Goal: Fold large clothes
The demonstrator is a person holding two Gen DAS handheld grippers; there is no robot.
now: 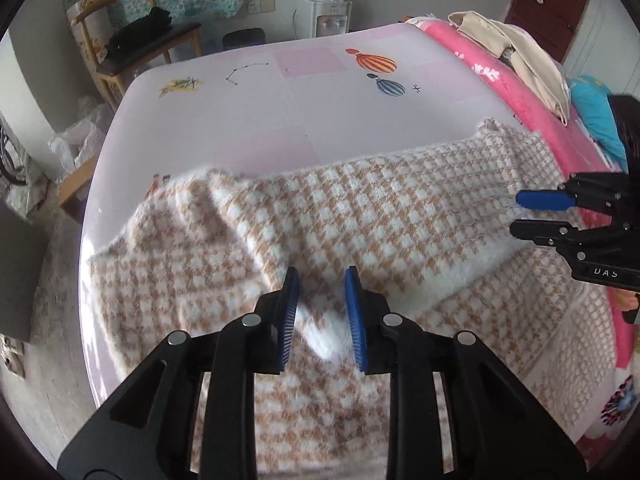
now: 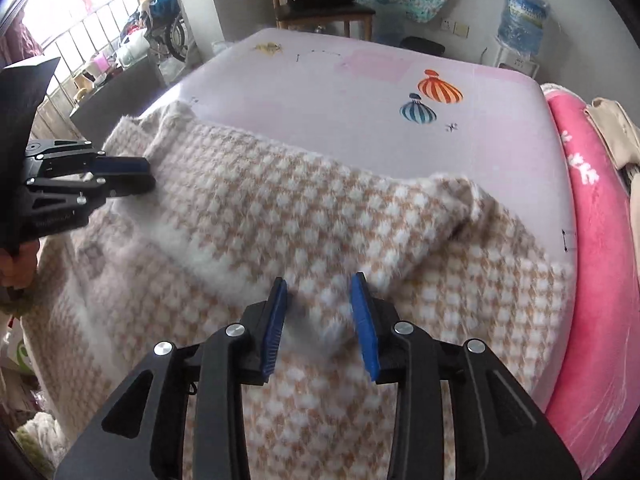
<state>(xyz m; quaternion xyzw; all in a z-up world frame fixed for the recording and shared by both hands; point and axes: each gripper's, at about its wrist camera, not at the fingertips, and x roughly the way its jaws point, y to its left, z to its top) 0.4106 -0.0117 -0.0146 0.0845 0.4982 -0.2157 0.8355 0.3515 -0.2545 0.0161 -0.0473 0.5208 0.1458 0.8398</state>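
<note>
Left gripper: I see its jaws spread apart, the blue pads on either side of a white fold of the garment; nothing is pinched between them.
Right gripper: my right jaws are likewise released, blue pads straddling a soft ridge of fabric close below.
Garment: a large fuzzy knit in a tan-and-white houndstooth check lies across the near half of the bed, partly folded over on itself, with a white inner face showing along the fold. In the right wrist view it is at.
Other tool seen from the left: the right gripper comes in at the right edge, jaws a little apart at the knit's right end.
Other tool seen from the right: the left gripper sits at the left edge over the knit's left end; I cannot tell its gap from here.
Bed sheet: pale pink, bare beyond the garment, printed with striped balloons.
Pink blanket: bunched along the right side of the bed.
Beige cloth: lying on the blanket, far right.
Chair: wooden, beyond the far left corner.
Water dispenser: against the far wall.
</note>
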